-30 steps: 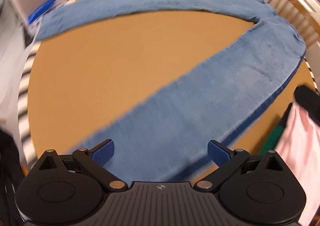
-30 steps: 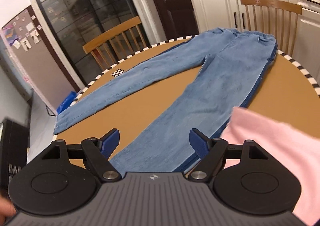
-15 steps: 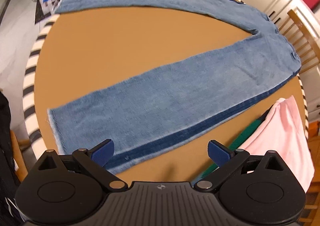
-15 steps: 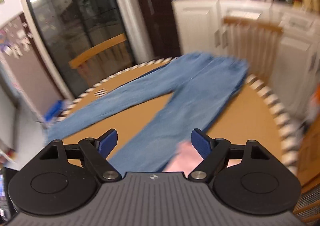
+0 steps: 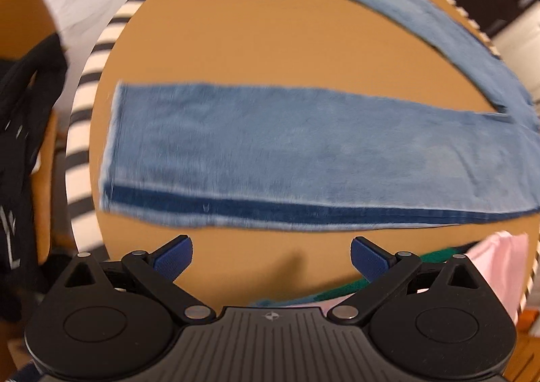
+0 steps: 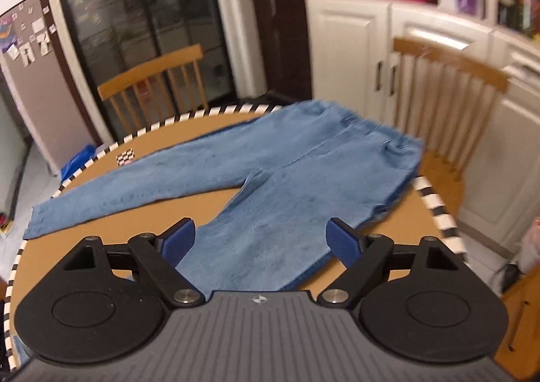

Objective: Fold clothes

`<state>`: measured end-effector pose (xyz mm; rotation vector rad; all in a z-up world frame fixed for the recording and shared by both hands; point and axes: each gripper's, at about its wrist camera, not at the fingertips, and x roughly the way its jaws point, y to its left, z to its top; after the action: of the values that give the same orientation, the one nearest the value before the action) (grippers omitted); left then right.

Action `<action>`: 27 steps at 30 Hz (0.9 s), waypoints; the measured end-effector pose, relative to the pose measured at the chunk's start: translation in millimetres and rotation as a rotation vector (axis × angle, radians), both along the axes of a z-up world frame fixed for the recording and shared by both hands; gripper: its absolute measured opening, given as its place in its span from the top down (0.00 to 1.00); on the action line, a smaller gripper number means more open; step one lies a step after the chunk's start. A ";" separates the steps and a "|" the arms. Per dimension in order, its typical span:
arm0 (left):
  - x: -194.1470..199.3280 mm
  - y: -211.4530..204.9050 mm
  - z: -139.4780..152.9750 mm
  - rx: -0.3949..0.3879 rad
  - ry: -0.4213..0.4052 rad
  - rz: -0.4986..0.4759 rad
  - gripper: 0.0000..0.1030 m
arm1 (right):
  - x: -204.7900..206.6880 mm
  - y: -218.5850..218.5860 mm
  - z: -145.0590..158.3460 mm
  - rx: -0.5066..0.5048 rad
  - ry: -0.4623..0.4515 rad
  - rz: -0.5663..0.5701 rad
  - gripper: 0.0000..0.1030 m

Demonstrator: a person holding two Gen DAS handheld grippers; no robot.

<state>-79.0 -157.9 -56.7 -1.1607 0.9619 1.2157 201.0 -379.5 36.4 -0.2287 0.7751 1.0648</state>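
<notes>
Right wrist view: blue jeans [image 6: 270, 186] lie on the round brown table [image 6: 388, 243]; wooden chairs [image 6: 449, 84] and white cupboards [image 6: 351, 44] stand far. Right gripper [image 6: 260, 238] and left gripper [image 5: 271, 255] both have jaws apart, holding nothing.

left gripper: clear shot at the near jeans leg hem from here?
Probably yes. The left gripper is open and empty, with only bare table between its fingers and the jeans hem lying flat just ahead.

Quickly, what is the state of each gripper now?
Left gripper: open, holding nothing, above the table near the jeans.
Right gripper: open, holding nothing.
</notes>
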 end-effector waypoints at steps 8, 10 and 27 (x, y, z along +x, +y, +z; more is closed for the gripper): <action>12.9 -4.8 -6.4 -0.004 0.031 0.176 0.02 | 73.4 38.9 -53.8 -0.013 0.142 -0.063 0.16; 13.8 -3.9 -10.5 -0.027 0.004 0.215 0.02 | 78.0 39.5 -63.3 -0.006 0.167 -0.067 0.16; 6.5 -17.1 -21.3 -0.019 -0.098 0.532 0.01 | 109.1 22.3 -95.9 -0.010 0.255 -0.093 0.16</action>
<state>-72.6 -175.0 -78.1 -1.5343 0.6056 1.5491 310.1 -357.2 -59.5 -0.0646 1.0099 1.0133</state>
